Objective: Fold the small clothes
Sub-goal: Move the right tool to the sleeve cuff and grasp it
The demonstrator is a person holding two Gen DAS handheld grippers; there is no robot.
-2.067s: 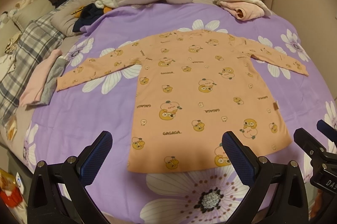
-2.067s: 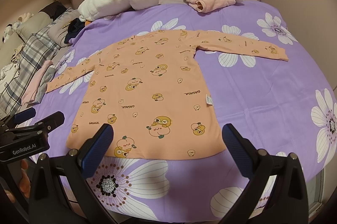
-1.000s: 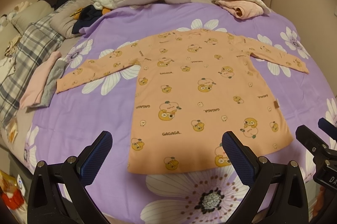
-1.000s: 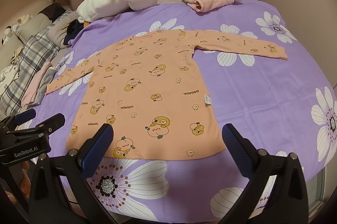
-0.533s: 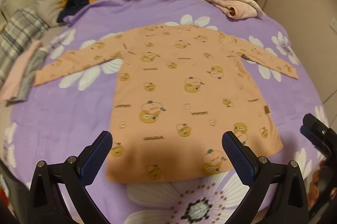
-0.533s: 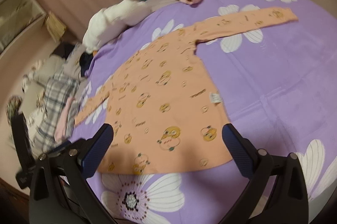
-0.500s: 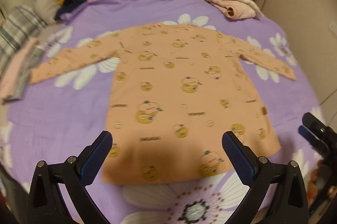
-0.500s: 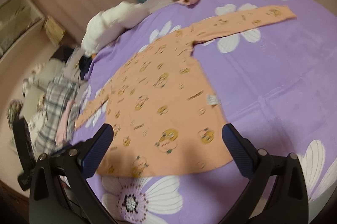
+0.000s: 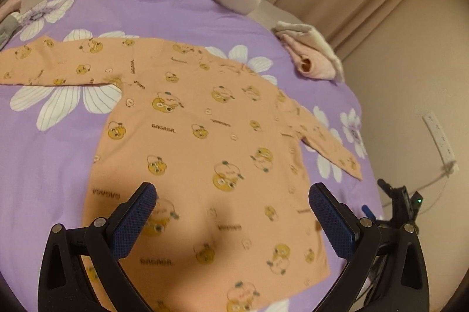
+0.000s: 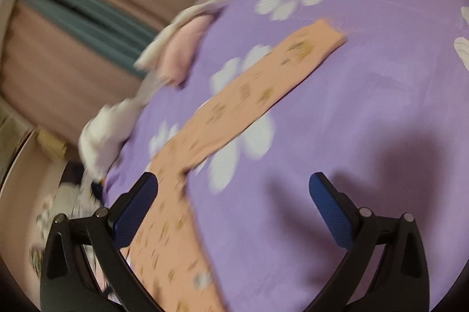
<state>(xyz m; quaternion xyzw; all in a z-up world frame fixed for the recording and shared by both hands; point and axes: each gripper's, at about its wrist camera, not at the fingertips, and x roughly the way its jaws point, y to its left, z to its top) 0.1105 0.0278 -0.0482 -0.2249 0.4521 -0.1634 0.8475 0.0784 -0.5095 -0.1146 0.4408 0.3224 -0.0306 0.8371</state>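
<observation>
Swinging in | orange shirt (image 9: 205, 136) flat on purple bedspread (image 9: 44, 165) | left gripper (image 9: 231, 212) now over hem, wide open, empty | right gripper (image 10: 234, 203) veered toward 1 o'clock sleeve (image 10: 263, 86), wide open, empty | first fold looks imminent

Both wide-open grippers now sit closer in: left gripper (image 9: 231, 212) over the orange shirt (image 9: 202, 136) hem, right gripper (image 10: 233, 203) swung toward its right sleeve (image 10: 258, 89).

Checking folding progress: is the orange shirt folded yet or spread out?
Spread out. The orange shirt lies flat on the purple bedspread, both sleeves extended sideways, no fold visible.
</observation>
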